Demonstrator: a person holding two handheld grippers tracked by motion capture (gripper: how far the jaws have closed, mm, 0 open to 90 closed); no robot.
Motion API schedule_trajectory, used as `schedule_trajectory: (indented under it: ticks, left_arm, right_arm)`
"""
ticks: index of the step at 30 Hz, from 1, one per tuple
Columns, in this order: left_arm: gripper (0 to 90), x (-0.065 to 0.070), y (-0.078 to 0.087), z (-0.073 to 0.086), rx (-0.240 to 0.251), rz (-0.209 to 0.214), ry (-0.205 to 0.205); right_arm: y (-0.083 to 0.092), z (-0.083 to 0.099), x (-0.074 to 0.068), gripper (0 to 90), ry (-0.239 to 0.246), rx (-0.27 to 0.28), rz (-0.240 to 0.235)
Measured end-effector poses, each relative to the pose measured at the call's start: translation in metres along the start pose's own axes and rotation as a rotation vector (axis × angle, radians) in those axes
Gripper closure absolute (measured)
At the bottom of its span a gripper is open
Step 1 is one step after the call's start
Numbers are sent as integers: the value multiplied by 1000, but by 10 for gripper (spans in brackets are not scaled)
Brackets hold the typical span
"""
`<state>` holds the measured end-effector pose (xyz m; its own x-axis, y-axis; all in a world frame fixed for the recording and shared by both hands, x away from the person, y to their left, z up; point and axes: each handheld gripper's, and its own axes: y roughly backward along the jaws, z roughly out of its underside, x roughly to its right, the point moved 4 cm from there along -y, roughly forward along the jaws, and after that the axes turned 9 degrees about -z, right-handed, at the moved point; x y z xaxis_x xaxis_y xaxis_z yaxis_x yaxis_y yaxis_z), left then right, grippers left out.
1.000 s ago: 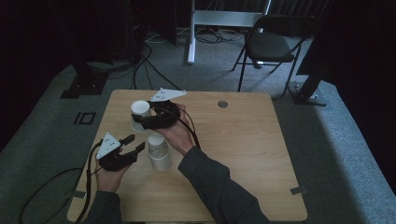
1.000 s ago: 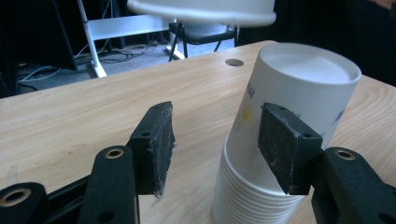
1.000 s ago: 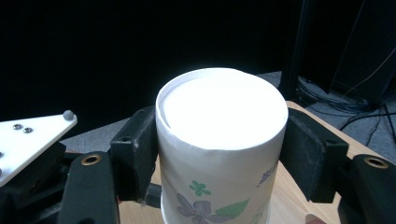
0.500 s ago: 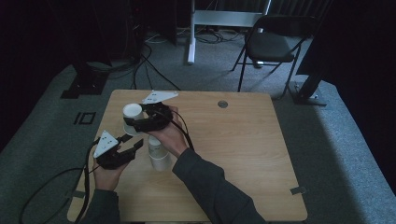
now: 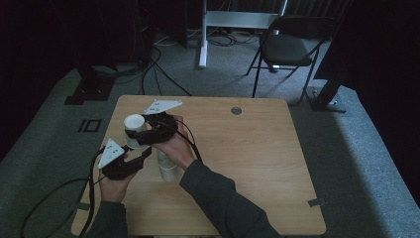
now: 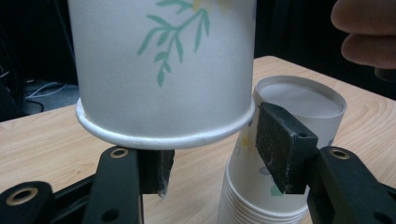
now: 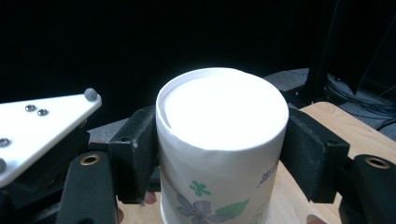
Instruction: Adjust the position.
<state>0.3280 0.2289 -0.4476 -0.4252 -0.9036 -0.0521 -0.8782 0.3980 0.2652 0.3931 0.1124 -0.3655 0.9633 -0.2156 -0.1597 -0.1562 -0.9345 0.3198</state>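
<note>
Held upside down in the right gripper [image 7: 219,154]: a single paper cup [image 7: 222,140], black fingers [image 7: 135,156] pressed on both its sides, having just eased slightly wider, lifted off the desk [image 5: 257,148] at about ten o'clock from the stack of cups [image 5: 168,168]. Poised under that cup's rim in the left gripper view: the left gripper [image 6: 212,154], fingers [image 6: 285,149] wide, gripping nothing. Stood upside down on the desk toward its nine o'clock side: the stack.
</note>
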Motion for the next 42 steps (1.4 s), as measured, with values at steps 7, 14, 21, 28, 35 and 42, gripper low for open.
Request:
schedule_trajectory:
  ticks: [7,14,21,28,35,42]
  left_arm:
    - [507,-4,4,-2,32,-7,23]
    - [584,-4,5,-2,45,-3,29]
    - [619,-2,5,-2,48,11,21]
    - [572,0,3,-1,52,26,32]
    - [556,-2,4,1,52,22,43]
    - [623,-4,7,1,70,17,49]
  right_arm:
    - [2,3,4,314,-23,-14,-17]
    - [3,4,5,318,-42,-5,-33]
    - [5,6,11,315,-96,12,-60]
    - [7,8,14,323,-138,38,-78]
    - [10,4,11,330,-139,68,-80]
    - [8,5,10,327,-139,59,-91]
